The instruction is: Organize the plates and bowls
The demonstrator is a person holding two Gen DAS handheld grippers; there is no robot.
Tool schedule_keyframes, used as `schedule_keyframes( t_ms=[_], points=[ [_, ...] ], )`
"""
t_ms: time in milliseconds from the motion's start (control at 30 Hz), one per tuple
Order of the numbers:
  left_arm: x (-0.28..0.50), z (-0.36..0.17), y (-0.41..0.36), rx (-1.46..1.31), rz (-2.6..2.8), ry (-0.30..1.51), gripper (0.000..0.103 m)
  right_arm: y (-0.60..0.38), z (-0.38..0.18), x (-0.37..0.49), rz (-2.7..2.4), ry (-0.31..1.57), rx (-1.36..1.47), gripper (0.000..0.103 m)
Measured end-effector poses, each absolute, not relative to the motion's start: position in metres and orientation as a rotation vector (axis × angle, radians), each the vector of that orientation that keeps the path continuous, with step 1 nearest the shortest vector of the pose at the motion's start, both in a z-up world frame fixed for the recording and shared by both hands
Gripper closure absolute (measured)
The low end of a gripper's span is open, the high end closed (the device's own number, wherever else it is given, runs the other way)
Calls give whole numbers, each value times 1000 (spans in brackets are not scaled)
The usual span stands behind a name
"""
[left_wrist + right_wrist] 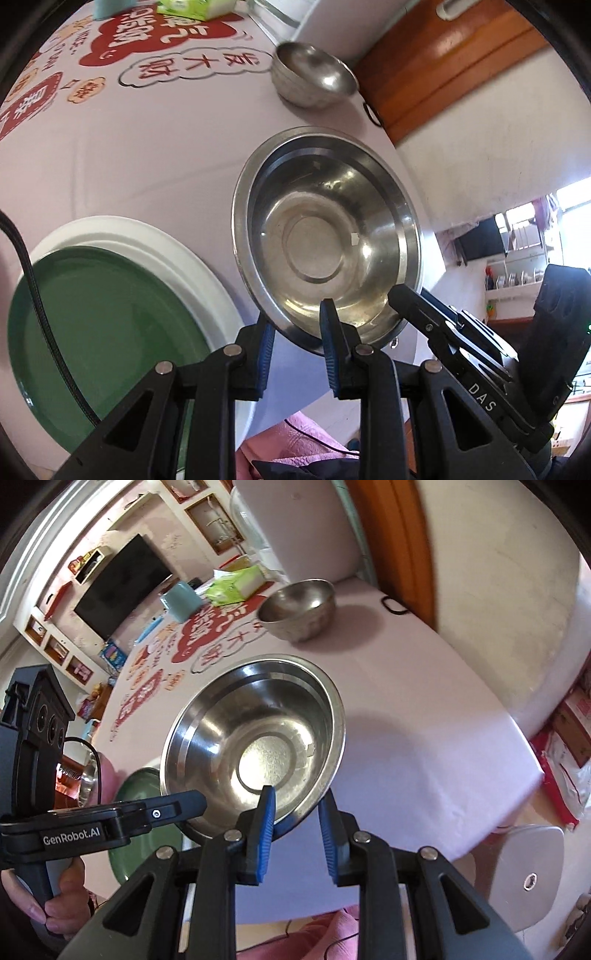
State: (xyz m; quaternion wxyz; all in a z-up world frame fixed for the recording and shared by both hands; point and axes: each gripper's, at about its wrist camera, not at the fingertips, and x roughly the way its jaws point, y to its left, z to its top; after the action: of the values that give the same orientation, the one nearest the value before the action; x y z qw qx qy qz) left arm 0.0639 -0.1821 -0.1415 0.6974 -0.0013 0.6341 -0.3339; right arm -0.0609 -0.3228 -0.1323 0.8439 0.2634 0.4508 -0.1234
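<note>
Both grippers have hold of the same big steel bowl (327,236) by its near rim, one on each side. The left gripper (297,338) has one blue pad inside the bowl and the other outside, closed down onto the rim. The right gripper (297,818) does the same from the other side, its left pad inside the bowl and its right pad outside the wall, pinching the edge. The bowl is tilted, its near edge raised off the pink tablecloth (147,158).

Just beside the big bowl, on its left, lies a green plate (99,332) resting on a white plate (192,258). Beyond the big bowl, toward the far edge of the table, stands a small steel bowl (312,74), well apart from it. Farther off past the big bowl sit a green tissue pack (236,583) and a teal box (181,602).
</note>
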Motion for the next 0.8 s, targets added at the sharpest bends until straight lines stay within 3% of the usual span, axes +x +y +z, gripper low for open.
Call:
schedule_keyframes(
  t_ms=[633, 800],
  points=[
    [63, -163, -219, 92, -637, 1523, 78, -346, -146, -60, -194, 1036, 511, 79],
    [72, -153, -224, 109, -583, 1494, 65, -360, -142, -54, -172, 1060, 460, 74]
  ],
)
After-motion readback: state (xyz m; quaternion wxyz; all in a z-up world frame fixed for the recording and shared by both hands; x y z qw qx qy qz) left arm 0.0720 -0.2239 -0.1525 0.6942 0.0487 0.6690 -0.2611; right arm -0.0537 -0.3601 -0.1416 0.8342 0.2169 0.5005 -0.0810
